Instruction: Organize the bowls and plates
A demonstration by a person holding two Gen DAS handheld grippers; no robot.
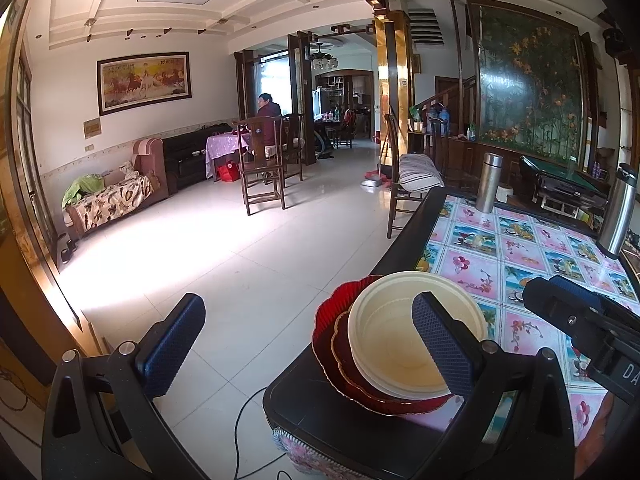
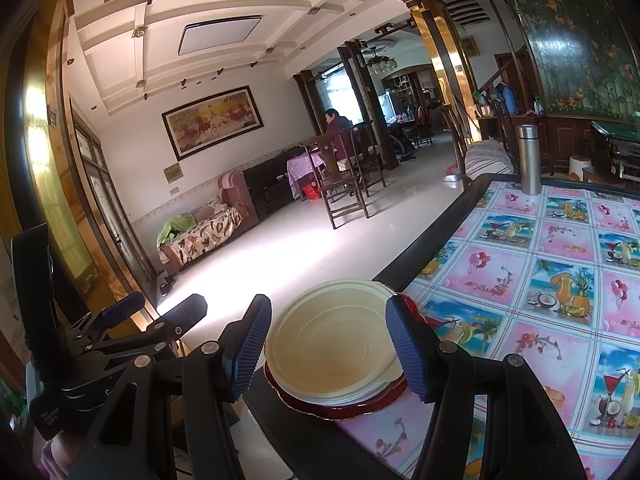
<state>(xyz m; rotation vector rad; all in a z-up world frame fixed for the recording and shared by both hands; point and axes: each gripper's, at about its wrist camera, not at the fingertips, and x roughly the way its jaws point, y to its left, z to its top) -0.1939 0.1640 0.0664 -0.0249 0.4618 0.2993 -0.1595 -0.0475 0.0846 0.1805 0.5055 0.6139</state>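
**Dishes stacked at the table corner, both claws empty**

Found the left gripper [image 1: 308, 344] low in the left wrist view, spread wide. Saw one blue finger [image 1: 172, 344] over bare floor tiles at lower left and the other in front of the cream bowl [image 1: 392, 340], pressing on nothing.

Found the right gripper [image 2: 328, 348] at the bottom of its own view, parted about halfway, with the bowl framed between the pads. Looked like a grip from there, but probably was not. Caught the same gripper at the right edge of the left wrist view, its tip short of the stack and apart from it. Judged it empty.

Just beyond the fingers, located the bowl sitting upright on top of the red plates [image 1: 326, 316], scalloped and gold-edged. Placed the whole stack at the near left corner of the table [image 1: 304, 400], close to its dark frame, in the lower middle of both views. Saw what seemed to be more cream pieces nested under the bowl, without being able to count them.

Farther up the patterned cloth [image 2: 520, 280], noted a steel flask [image 1: 489, 182] upright near the far edge and a second flask [image 1: 620, 208] at the right margin, both well apart from the stack.

Beyond the table, across pale floor tiles, made out a wooden chair [image 1: 262, 168], a seated person [image 1: 268, 114], a covered sofa [image 1: 112, 196] at middle left and a framed painting [image 1: 144, 82] on the wall above.
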